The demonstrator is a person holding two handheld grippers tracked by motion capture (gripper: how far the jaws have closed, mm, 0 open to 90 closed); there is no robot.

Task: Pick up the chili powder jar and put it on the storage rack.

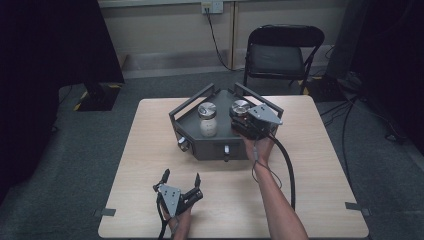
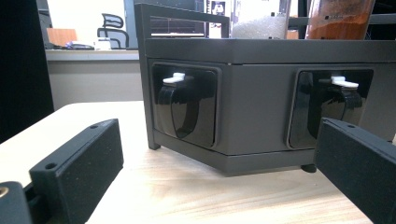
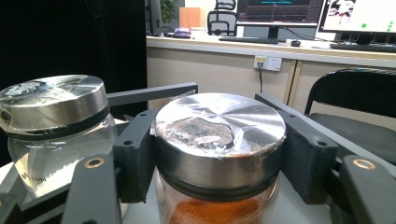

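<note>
My right gripper (image 1: 243,116) reaches into the dark grey tray (image 1: 192,120) at the far middle of the bench (image 1: 310,165), and my jaws sit on either side of the steel lid (image 3: 219,135) of the jar of orange powder (image 3: 215,210) — pads touching the lid's flanks, clamped on it, the jar standing upright in the tray's right part. Just beside it stands the jar of white grains (image 1: 207,119), upright too — while my left gripper (image 1: 181,181) rests low on the near bench, jaws spread wide and gripping nothing, pointed at the tray's front wall with its two recessed handles (image 2: 184,105)
</note>
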